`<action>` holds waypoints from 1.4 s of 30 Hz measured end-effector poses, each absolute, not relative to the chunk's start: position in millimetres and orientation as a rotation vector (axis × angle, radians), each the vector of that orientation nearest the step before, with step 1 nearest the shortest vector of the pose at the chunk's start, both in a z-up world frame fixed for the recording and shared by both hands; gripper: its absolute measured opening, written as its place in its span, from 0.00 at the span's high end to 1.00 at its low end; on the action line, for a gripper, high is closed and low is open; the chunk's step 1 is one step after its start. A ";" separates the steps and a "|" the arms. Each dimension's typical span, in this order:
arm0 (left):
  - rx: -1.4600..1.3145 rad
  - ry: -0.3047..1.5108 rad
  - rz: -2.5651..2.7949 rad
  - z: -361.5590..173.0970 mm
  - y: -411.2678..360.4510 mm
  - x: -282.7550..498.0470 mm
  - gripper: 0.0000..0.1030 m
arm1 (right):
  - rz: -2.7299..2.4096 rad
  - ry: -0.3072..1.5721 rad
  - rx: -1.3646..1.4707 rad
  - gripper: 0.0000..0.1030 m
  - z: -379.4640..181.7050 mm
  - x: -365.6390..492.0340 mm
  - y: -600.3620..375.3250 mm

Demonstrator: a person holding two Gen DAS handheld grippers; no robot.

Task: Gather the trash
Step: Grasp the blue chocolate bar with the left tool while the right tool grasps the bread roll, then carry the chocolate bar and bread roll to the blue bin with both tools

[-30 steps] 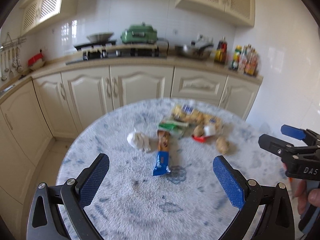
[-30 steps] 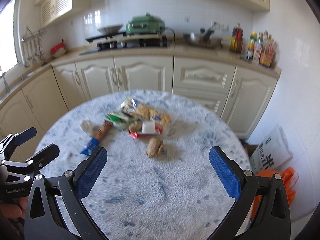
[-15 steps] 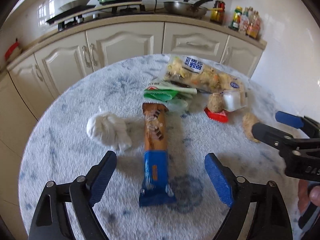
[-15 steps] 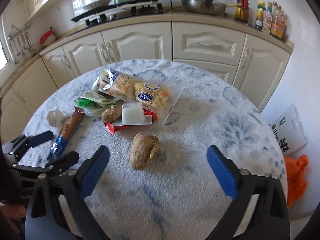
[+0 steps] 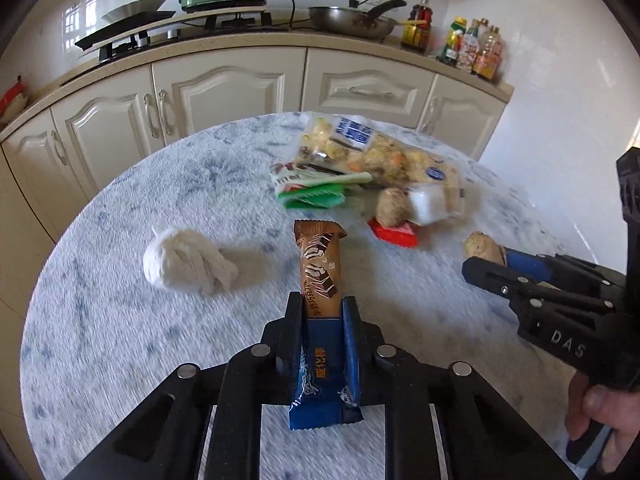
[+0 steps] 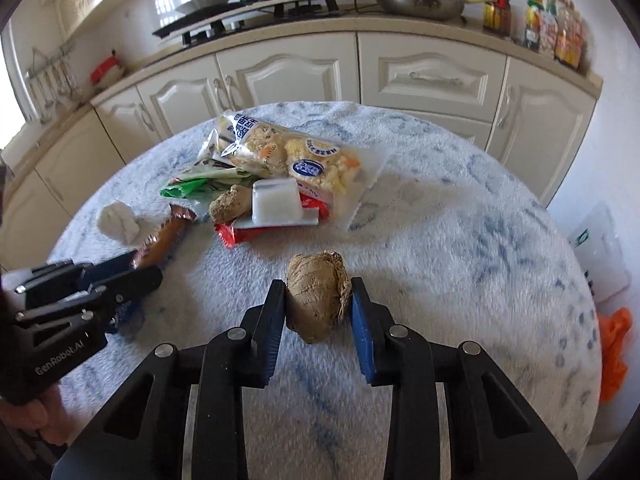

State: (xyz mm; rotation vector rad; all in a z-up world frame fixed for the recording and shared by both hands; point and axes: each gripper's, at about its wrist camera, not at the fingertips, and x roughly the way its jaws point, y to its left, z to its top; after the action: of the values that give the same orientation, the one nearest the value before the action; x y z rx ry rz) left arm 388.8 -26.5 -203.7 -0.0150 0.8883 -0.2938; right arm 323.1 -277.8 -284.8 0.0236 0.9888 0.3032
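Both grippers are black plastic frames with open triangular cut-outs and round silver screws at the pivots. The left gripper [image 5: 322, 320] has blue ribbed fingers [image 5: 351, 344] and white "GenRobot.AI" lettering. The right gripper [image 6: 318, 312] has matching fingers [image 6: 362, 336], marked "DAS" at three o'clock.

The right gripper [image 6: 318, 304] has just been closing, and its blue pads now press both sides of a brown crumpled lump [image 6: 318, 296] on the fuzzy round surface [image 6: 460, 264]. Behind it lies a heap of snack wrappers [image 6: 280, 168] (one clear bag on top). The left gripper [image 6: 132, 272] pinches a brown wrapper [image 6: 166, 236].
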 end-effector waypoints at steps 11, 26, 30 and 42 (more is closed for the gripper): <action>-0.032 0.860 -0.310 -202.3 -31.0 332.7 0.86 | 0.301 0.994 0.051 0.69 -279.0 281.4 -301.0; -0.034 0.835 -0.299 -191.9 -45.5 261.9 0.86 | 0.267 0.990 -0.015 0.69 -278.0 249.3 -303.6; -0.049 0.839 -0.278 -193.3 -41.4 258.0 0.86 | 0.257 0.990 -0.053 0.62 -278.7 248.9 -298.1; -0.064 0.819 -0.285 -180.2 -36.5 239.0 0.86 | 0.286 0.988 -0.074 0.70 -278.2 248.4 -296.9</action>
State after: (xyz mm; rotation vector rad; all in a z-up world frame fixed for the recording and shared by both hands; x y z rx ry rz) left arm 239.0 -36.5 -180.2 -0.0636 0.8194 -0.2854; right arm 248.4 -296.9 -278.2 -0.0744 0.9880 0.2860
